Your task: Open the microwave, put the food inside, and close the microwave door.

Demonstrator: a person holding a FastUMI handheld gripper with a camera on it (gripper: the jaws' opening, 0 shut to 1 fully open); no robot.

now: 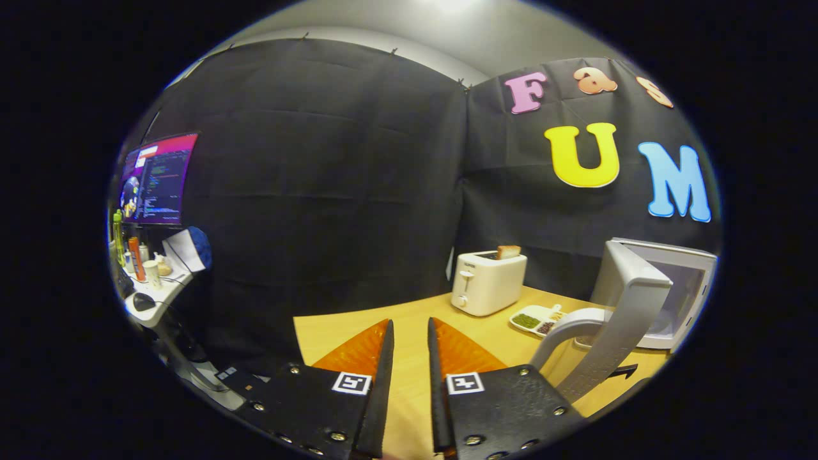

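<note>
Though door ajar, silver microwave [664, 294]

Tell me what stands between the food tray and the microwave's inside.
The microwave door stands swung open, and it rises just beside the food tray, between it and the cavity. The gripper, fingers narrowly apart and empty, is short of both.

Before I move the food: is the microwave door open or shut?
Open: the microwave door stands swung out from the microwave, its handle facing the gripper, whose fingers are parted and empty.
</note>
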